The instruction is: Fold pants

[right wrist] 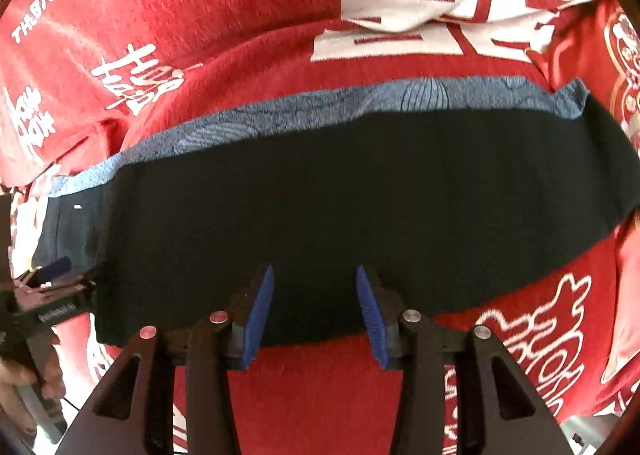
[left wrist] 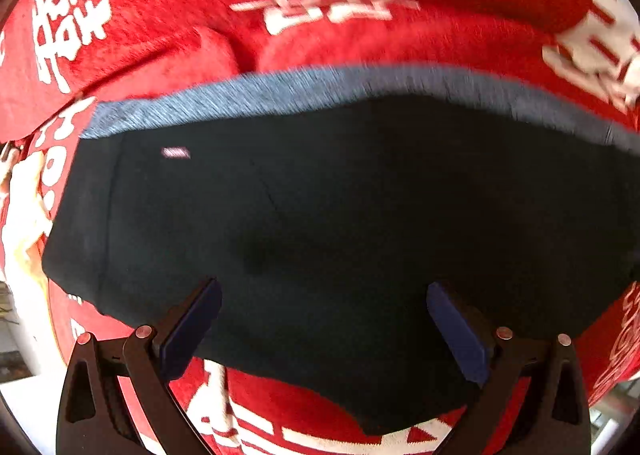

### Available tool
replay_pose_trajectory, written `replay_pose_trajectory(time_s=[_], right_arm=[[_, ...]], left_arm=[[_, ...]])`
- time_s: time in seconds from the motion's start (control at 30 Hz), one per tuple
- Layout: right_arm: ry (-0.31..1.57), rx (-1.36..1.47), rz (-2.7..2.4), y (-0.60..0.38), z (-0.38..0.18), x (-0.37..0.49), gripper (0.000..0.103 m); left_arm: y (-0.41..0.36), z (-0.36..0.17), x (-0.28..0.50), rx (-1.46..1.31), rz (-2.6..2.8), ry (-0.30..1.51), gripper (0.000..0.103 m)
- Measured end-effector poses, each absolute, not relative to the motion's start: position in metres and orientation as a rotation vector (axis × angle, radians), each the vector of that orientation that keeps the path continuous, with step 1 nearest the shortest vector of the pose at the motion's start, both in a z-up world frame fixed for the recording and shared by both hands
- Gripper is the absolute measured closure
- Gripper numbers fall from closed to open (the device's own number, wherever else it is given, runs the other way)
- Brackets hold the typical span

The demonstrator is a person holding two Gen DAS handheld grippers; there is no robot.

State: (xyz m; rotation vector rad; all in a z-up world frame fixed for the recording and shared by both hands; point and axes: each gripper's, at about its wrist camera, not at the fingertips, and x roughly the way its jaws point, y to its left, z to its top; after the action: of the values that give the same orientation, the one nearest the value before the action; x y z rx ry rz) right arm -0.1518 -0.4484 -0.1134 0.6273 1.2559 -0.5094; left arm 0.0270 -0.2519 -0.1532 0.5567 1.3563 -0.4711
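folded dark navy pants with a blue patterned band lie on the red white-lettered blanket; left gripper spread wide, right gripper parted, both holding nothing.

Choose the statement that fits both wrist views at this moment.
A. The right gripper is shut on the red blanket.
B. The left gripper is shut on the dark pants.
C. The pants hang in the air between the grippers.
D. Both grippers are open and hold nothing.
D: the left gripper and the right gripper both show a clear gap between their blue pads, and the dark pants lie flat on the red blanket.
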Motion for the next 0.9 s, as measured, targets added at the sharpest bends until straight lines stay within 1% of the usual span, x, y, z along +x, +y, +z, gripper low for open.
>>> replay_pose_trajectory(time_s=[0.17,0.47,0.9], right_arm=[[1.264,0.605,-0.507,-0.442,-0.116,-0.154,0.055],[1.251,0.676,-0.501,-0.444,-0.11,-0.17,0.055],[1.25,0.755,-0.501,-0.448,-0.118,-0.197,0.053]], left_arm=[[-0.25,-0.151,0.02,0.551,-0.464,1.322,0.0],[-0.252,-0.15,0.017,0.558,-0.442,1.313,0.0],[-0.256,-0.148,0.014,0.594,-0.409,1.288,0.0]])
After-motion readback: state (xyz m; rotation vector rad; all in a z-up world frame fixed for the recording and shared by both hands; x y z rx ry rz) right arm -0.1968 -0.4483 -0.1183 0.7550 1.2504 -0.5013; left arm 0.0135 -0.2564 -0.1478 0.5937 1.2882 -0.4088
